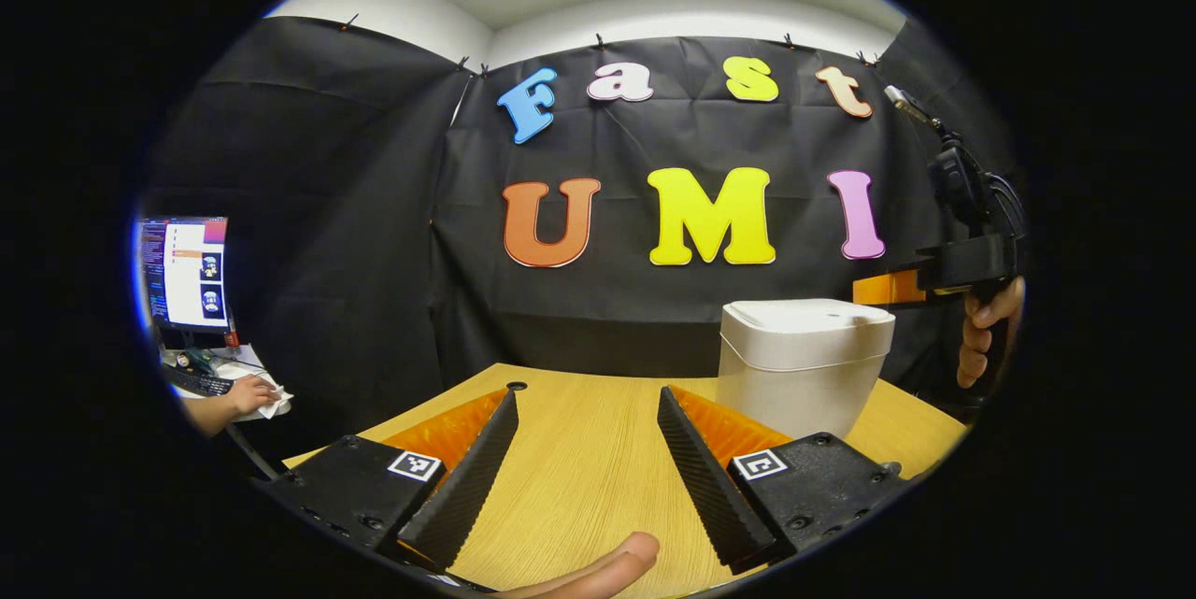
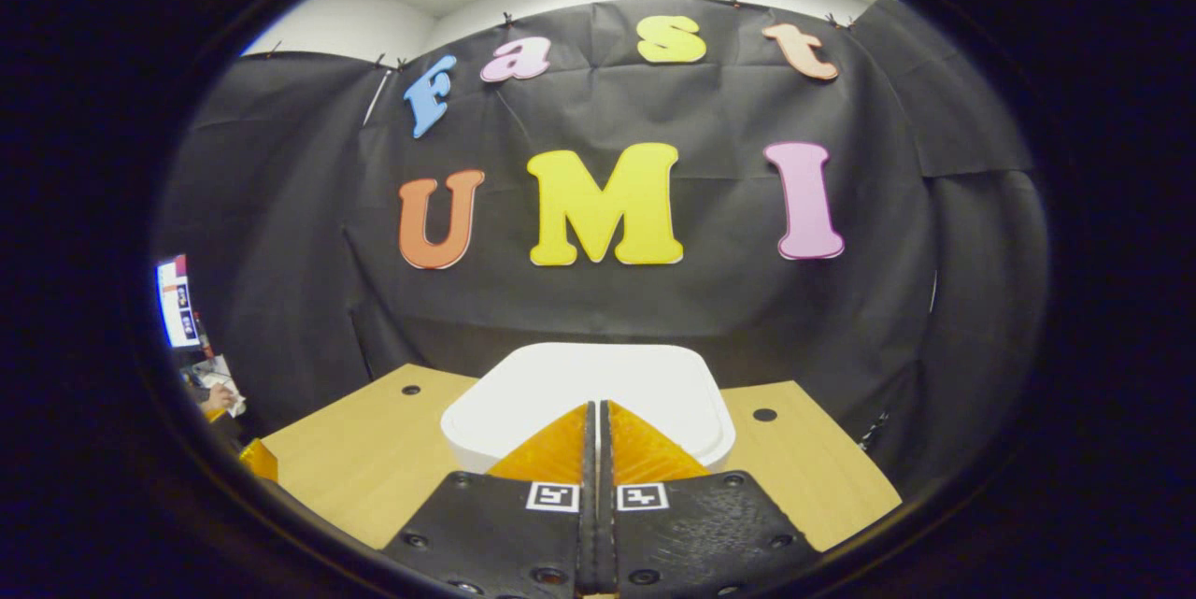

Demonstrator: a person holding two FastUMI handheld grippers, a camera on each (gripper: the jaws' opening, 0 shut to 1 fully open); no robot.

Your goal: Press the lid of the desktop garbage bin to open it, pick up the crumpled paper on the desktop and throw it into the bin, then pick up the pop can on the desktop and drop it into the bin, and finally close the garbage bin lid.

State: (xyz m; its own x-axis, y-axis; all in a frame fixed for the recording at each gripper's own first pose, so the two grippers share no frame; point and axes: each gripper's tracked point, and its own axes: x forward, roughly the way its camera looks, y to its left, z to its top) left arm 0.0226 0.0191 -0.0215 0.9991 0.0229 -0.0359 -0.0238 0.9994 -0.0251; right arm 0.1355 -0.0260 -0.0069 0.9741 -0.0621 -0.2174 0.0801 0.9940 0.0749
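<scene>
Left gripper [image 1: 587, 412]: jaws wide over bare table [image 1: 579, 468] | right gripper [image 2: 598, 412]: jaws together above bin [image 2: 523, 403], lid closed, near table's back edge.

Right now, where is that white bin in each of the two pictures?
Left gripper view: the white bin stands on the wooden table, right of centre, just beyond the open left tool, lid down.
Right gripper view: the bin sits low at centre, its lid directly under the shut right tool.
Shared landmark: the monitor at the far left edge.
</scene>
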